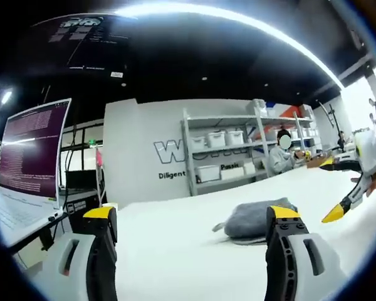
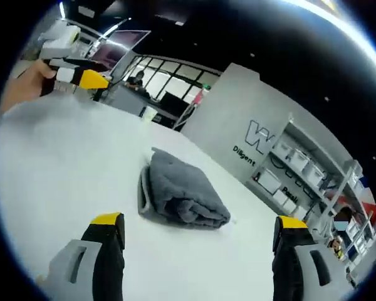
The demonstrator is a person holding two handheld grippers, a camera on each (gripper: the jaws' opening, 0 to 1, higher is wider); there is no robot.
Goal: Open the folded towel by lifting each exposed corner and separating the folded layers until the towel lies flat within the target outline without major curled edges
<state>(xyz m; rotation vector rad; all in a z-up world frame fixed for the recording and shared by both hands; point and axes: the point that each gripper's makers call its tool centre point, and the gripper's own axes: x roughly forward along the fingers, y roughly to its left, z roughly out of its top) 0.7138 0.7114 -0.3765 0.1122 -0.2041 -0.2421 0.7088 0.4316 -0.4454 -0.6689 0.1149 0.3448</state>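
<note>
broad white table [image 2: 50, 163] | folded grey terry towel [image 2: 182, 191] lies mid-table, untouched | right gripper [image 2: 197, 229] jaws apart, just short of it | left gripper [image 1: 194, 222] jaws apart, farther off | step: approach; next: pinch an exposed corner

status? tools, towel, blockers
Both tools open: left tool, right tool. Grey towel still folded on white table, untouched. Nothing in the way.
</note>
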